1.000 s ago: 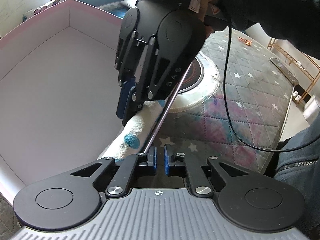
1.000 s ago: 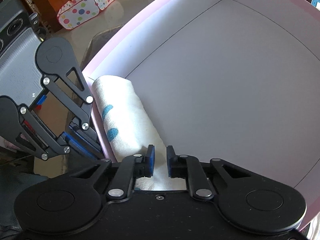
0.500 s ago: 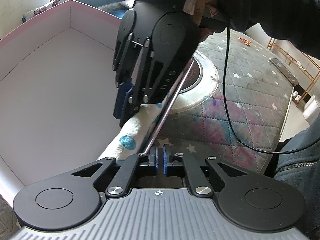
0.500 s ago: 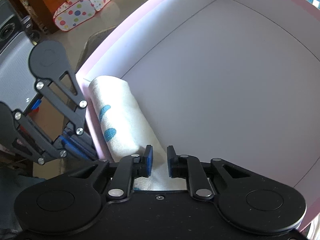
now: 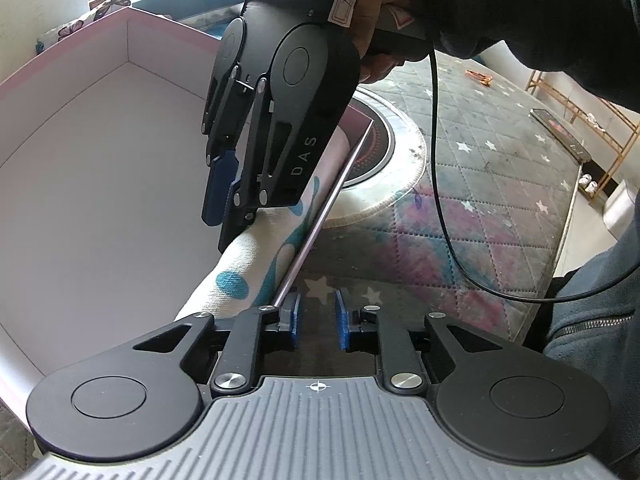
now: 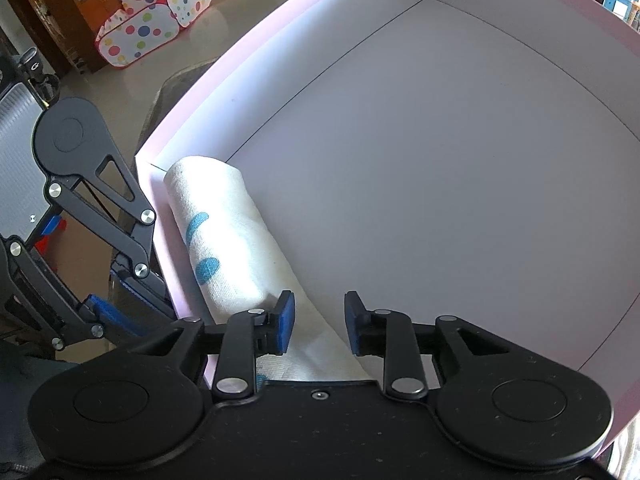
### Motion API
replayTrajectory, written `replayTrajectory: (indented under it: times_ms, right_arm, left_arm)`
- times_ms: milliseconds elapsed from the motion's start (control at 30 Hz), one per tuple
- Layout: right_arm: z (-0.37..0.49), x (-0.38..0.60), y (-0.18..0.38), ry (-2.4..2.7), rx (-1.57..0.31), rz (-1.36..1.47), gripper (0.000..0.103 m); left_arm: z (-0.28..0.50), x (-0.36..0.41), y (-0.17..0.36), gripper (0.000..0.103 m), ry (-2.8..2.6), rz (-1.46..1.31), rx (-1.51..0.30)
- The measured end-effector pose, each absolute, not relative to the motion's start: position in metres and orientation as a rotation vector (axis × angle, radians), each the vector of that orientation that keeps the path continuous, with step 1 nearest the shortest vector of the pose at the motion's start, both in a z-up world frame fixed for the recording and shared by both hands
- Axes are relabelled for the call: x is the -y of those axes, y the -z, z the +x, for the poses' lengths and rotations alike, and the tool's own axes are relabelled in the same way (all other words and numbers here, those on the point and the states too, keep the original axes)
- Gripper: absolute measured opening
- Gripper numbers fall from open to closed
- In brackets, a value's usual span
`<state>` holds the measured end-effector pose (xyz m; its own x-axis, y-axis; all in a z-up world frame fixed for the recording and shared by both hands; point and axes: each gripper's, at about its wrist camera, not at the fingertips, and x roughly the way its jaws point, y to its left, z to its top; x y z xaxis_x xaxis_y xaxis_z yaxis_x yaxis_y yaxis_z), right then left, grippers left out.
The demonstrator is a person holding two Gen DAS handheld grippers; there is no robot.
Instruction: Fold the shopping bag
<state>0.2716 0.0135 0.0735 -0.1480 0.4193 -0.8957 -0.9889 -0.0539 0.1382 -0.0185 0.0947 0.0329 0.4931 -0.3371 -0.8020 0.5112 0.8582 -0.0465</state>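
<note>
Right gripper has its jaws apart directly over the rolled shopping bag, gripping nothing. Left gripper is likewise parted, outside the pink box. The bag lies inside the box against its wall; its near end is hidden beneath the right gripper.

A quilted star-patterned mattress is carrying a pink-rimmed box, a round mat, and what may be a phone lying farther off.
</note>
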Motion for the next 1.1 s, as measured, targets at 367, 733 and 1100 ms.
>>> replayTrajectory:
  times_ms: [367, 733, 1100]
  right_arm:
    - [0.27, -0.017, -0.069, -1.486, -0.953, -0.823, 0.034]
    - [0.267, -0.015, -0.075, -1.451, -0.916, -0.786, 0.04]
    - [0.259, -0.008, -0.074, -1.352, -0.902, -0.728, 0.046]
  left_arm:
    - [-0.018, -0.094, -0.031, 0.024, 0.522, 0.197, -0.923]
    - [-0.019, -0.092, -0.032, 0.032, 0.507, 0.189, -0.925]
    - [-0.026, -0.093, -0.034, 0.043, 0.447, 0.148, -0.926]
